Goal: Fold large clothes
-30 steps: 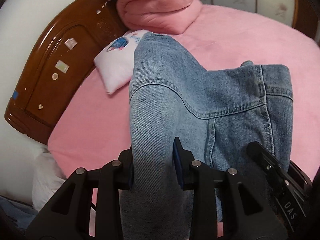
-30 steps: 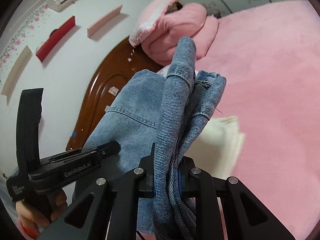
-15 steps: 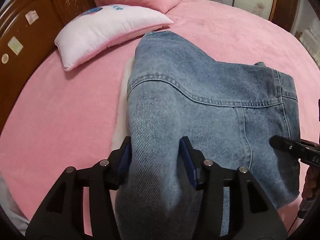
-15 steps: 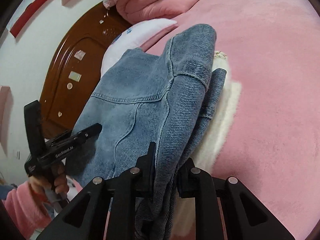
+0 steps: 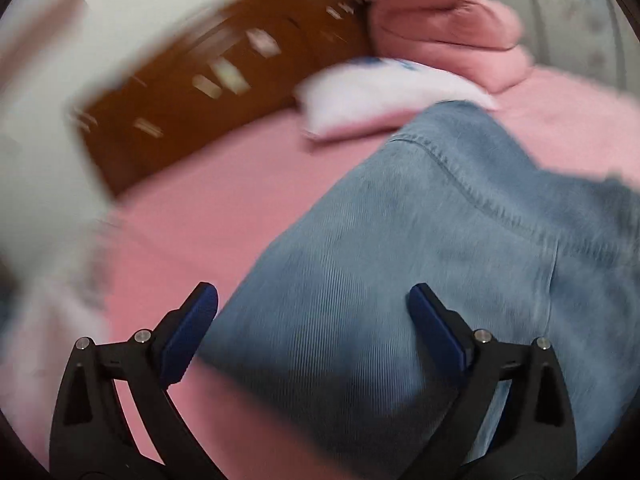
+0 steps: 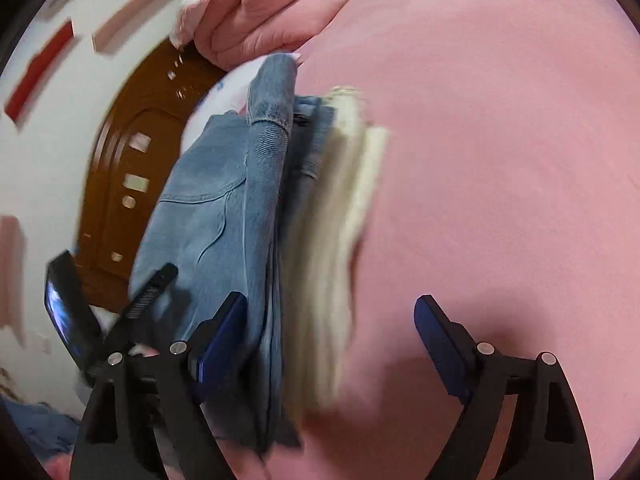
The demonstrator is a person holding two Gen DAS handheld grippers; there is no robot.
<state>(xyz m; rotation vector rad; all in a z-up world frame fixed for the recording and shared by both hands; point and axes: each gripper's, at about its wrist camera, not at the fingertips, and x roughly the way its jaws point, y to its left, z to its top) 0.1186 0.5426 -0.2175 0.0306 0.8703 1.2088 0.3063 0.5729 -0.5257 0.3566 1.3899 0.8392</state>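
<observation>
Left tongs [image 5: 312,312] stand spread wide, pinching nothing, with the jeans [image 5: 420,260] lying between and beyond the pads. Right tongs [image 6: 332,328] are spread too; the left pad [image 6: 218,340] sits just beside the edge of the folded denim, and I cannot tell whether it touches.

The jeans lie folded on the bed [image 6: 500,140], stacked on a cream garment [image 6: 340,208] that shows along their right edge. In the left view the bundle runs from 6 o'clock up toward 1 o'clock.

Both views are blurred, so the rigs are likely moving. A pad leaving at an angle could snag a hem and drag the top layer open. The thick fold at 12 o'clock in the right view looks springy and may unroll with nothing holding it. The soft bed gives little support, so the stack could slump sideways.

The bed is covered in plain pink. A dark wooden headboard [image 5: 192,92] curves at 10 o'clock, a white pillow [image 5: 380,92] at 12, a pink quilt [image 5: 452,28] at 1. The wall is white, with red and pale strips.
</observation>
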